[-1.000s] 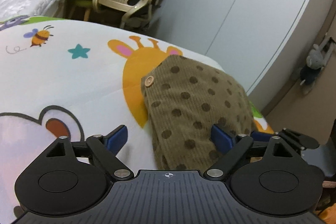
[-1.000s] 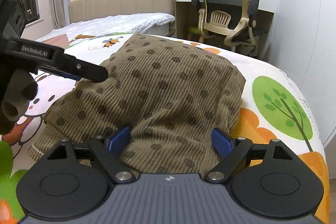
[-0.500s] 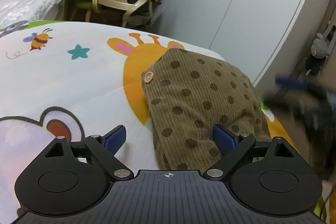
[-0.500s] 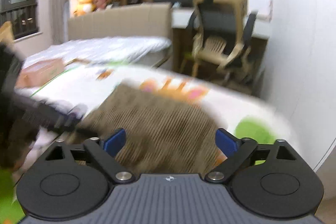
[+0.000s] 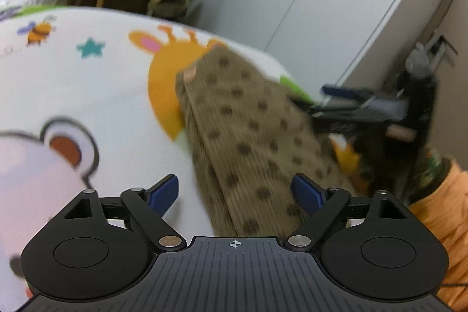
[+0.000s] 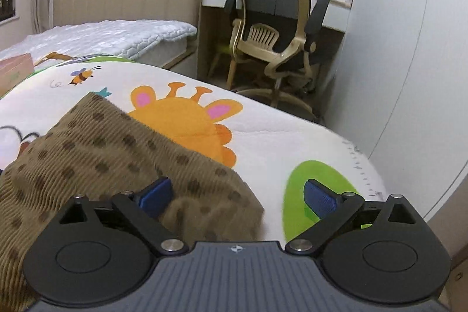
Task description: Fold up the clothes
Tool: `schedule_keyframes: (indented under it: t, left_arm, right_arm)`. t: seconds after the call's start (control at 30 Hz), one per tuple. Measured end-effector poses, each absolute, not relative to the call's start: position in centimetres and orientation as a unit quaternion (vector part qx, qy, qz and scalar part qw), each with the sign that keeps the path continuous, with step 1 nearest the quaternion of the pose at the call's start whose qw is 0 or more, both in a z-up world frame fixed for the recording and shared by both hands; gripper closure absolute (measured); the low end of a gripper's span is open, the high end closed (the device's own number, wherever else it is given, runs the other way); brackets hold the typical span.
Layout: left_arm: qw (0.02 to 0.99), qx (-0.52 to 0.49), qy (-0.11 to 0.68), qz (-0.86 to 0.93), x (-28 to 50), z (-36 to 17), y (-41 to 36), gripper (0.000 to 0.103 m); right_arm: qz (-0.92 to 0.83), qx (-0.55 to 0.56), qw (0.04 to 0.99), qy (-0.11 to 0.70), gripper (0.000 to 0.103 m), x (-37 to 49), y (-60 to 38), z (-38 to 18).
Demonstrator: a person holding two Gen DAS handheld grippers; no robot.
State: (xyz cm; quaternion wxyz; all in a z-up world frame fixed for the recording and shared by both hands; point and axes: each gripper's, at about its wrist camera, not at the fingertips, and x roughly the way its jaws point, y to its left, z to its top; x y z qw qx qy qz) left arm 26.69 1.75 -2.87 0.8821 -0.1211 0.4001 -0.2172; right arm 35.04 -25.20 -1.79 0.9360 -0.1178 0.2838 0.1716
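A brown corduroy garment with dark dots (image 5: 248, 136) lies folded on a cartoon-print bed cover (image 5: 87, 84); a round button (image 5: 189, 75) shows at its far corner. My left gripper (image 5: 235, 192) is open, its blue pads either side of the garment's near end. My right gripper (image 6: 238, 196) is open over the garment's right corner (image 6: 204, 189), left pad above the cloth, right pad above the cover. The right gripper also shows in the left wrist view (image 5: 345, 101), at the garment's far right edge, blurred.
An office chair (image 6: 278, 28) and desk stand beyond the bed's end. A white wardrobe wall (image 6: 409, 48) runs along the right. A second bed with a grey quilt (image 6: 102, 37) is at back left. A grey plush toy (image 5: 421, 63) hangs at right.
My right gripper has swung from the garment's near side to its far right corner. The garment now looks narrower. My left gripper has shifted slightly; both stay open.
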Motion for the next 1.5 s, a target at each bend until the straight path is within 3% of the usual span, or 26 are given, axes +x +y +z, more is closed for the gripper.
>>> schedule_keyframes:
  t: [0.13,0.2,0.4,0.57,0.63,0.73,0.87,1.0,1.13,1.27,1.5]
  left_arm:
    - [0.883,-0.111,0.407,-0.206,25.4,-3.9,1.8,0.019]
    - [0.881,-0.125,0.402,-0.216,24.3,-3.4,2.3,0.036]
    - [0.878,-0.168,0.38,-0.239,22.4,-1.2,2.7,0.074]
    - [0.873,-0.138,0.391,-0.258,21.3,-1.3,1.2,0.076]
    - [0.874,-0.116,0.404,-0.242,20.9,-2.1,0.9,0.074]
    - [0.873,-0.098,0.41,-0.247,19.9,-2.8,0.8,0.063]
    - [0.874,-0.078,0.399,-0.267,18.5,-2.5,0.6,0.039]
    - [0.882,-0.054,0.407,-0.229,18.9,-3.0,0.9,0.039]
    - [0.888,-0.071,0.395,-0.224,19.1,-1.7,2.7,0.038]
    - [0.898,-0.113,0.362,-0.223,20.9,1.0,4.3,0.021]
    - [0.863,-0.218,0.391,-0.233,31.1,-1.1,3.1,0.011]
  right_arm:
    - [0.155,-0.196,0.923,0.291,0.006,32.8,-25.5,-3.5]
    - [0.15,-0.197,0.926,0.285,0.005,32.0,-26.0,-4.1]
    - [0.14,-0.192,0.932,0.274,0.005,31.1,-26.3,-4.7]
    - [0.16,-0.189,0.94,0.233,0.005,27.8,-25.6,-3.4]
    - [0.195,-0.188,0.94,0.209,0.005,25.7,-25.2,-2.2]
    - [0.242,-0.213,0.929,0.18,0.005,22.5,-23.8,-1.1]
    - [0.277,-0.221,0.918,0.177,0.005,20.6,-22.5,-0.8]
    - [0.253,-0.248,0.911,0.212,0.005,22.1,-21.1,-2.9]
    - [0.247,-0.206,0.912,0.254,0.004,23.7,-22.5,-3.7]
    - [0.246,-0.205,0.91,0.265,0.003,23.7,-23.4,-4.3]
    - [0.257,-0.185,0.903,0.289,0.003,23.8,-24.8,-4.8]
